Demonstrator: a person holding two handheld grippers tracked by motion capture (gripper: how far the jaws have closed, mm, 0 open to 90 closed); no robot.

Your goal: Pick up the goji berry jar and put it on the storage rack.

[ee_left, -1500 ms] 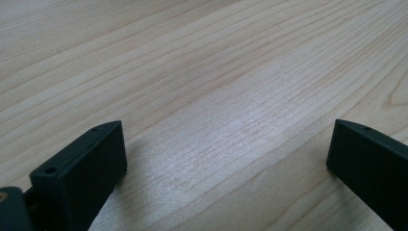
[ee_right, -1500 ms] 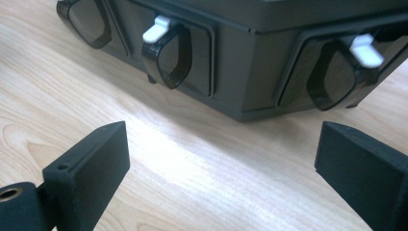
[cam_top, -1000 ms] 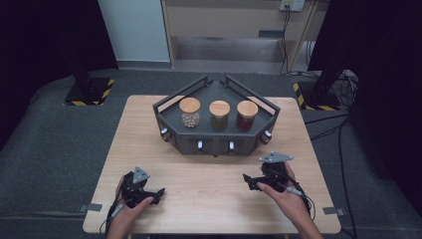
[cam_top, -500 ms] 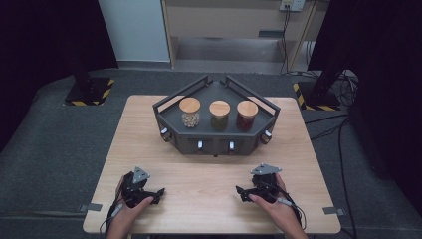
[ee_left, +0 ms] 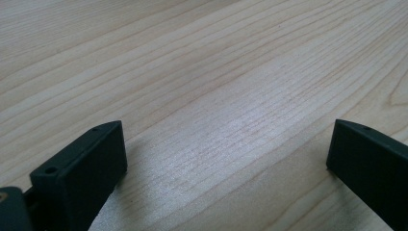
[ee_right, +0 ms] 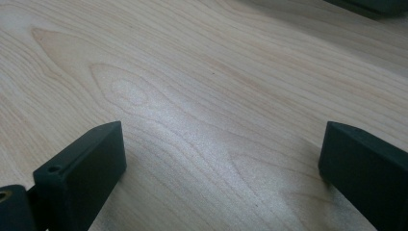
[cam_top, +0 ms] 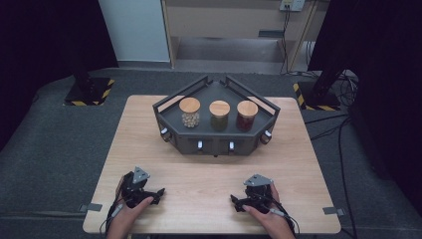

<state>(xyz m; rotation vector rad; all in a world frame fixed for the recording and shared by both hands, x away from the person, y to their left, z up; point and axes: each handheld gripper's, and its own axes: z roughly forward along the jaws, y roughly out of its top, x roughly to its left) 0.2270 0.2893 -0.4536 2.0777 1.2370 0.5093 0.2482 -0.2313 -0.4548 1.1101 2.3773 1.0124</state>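
High view: a pale wooden worktop (cam_top: 214,169) occupies the centre of the frame, with a dark angular tray (cam_top: 215,142) standing at its upper middle. Three glass jars with round wooden lids stand in a row inside the tray: the left jar (cam_top: 189,112) holds pale round pieces, the middle jar (cam_top: 219,115) holds greenish contents, and the right jar (cam_top: 247,115) holds dark red contents. The jars stand upright, close together but apart from one another. In the lower left of the frame the left gripper (cam_top: 158,191) rests low over the worktop in a hand (cam_top: 130,211) that enters from the bottom edge; in the lower right the right gripper (cam_top: 234,201) sits likewise in the other hand (cam_top: 263,211). Both grippers point inward toward the centre of the lower worktop, well apart from each other and from the tray, with bare wood between them and the jars. Left gripper view: the two black jaws rise from the lower corners, standing wide apart, with nothing but wood grain between them. Right gripper view: the jaws have just been opening and stand wide apart, again with only bare wood between them; a dark edge of the tray shows at the upper right corner (ee_right: 370,6). Neither pair of jaws touches or encloses a jar; all three jars lie far above both grippers in the high view.
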